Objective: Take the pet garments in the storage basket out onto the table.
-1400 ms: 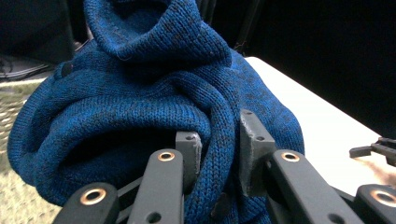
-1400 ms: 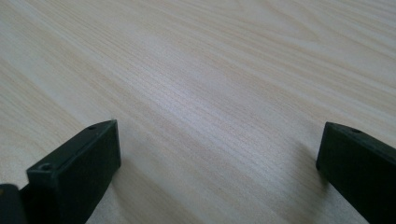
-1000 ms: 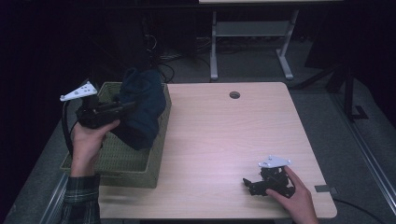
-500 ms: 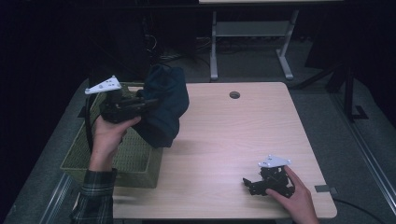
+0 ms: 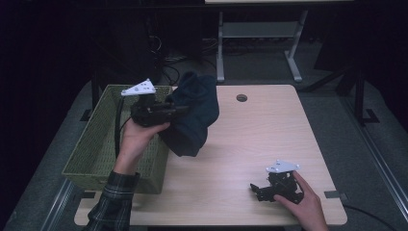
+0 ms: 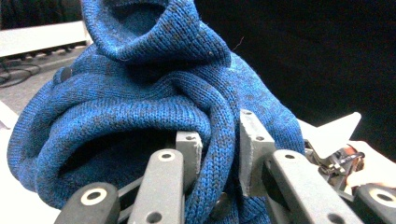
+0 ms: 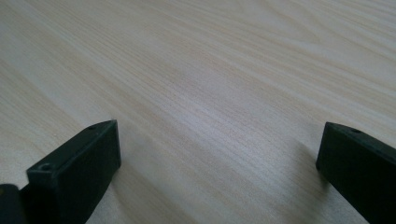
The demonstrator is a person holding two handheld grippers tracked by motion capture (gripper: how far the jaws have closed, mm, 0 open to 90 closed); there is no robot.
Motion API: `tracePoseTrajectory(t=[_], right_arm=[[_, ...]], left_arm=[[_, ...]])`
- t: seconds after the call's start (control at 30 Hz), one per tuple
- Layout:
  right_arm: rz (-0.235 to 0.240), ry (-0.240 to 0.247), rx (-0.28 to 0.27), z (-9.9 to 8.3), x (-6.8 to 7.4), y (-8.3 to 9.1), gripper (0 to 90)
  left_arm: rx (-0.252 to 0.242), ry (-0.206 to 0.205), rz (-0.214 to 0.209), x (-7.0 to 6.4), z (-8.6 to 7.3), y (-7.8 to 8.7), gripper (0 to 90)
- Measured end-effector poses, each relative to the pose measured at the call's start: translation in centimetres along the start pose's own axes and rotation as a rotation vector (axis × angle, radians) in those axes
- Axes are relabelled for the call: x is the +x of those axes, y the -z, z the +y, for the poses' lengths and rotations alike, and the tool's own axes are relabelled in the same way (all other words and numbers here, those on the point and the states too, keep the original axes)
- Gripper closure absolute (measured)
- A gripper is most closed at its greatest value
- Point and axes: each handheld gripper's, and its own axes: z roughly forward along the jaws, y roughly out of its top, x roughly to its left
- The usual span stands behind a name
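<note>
Left claw [image 5: 180,109] pinches the blue knit sweater [image 5: 192,115], hanging above the counter's [image 5: 269,139] left edge. Right claw [image 5: 257,189] rests spread, near right, well apart

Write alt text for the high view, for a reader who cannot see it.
The left gripper holds a dark blue knitted garment in the air beside a green woven basket, over a light wooden table. The right gripper rests open near the table's front edge.
</note>
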Motion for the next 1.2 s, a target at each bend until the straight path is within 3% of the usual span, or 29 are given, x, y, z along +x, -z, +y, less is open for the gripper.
tracePoseTrajectory(t=[0.3,0.6,0.9,1.2], right_arm=[[0.0,0.0,0.0,0.0,0.0,0.0,0.0],[0.0,0.0,-0.001,0.0,0.0,0.0,0.0],[0.001,-0.001,-0.003,0.0,0.0,0.0,0.0],[0.0,-0.003,0.0,0.0,0.0,0.0,0.0]], left_arm=[[0.027,-0.003,-0.034,-1.1,-0.2,-3.2,73.1],[0.084,0.0,-0.054,-1.9,-1.0,-7.0,73.0],[0.165,-0.013,-0.064,-2.8,-2.3,-11.5,72.9],[0.259,-0.013,-0.077,-3.2,-4.6,-16.8,72.7]])
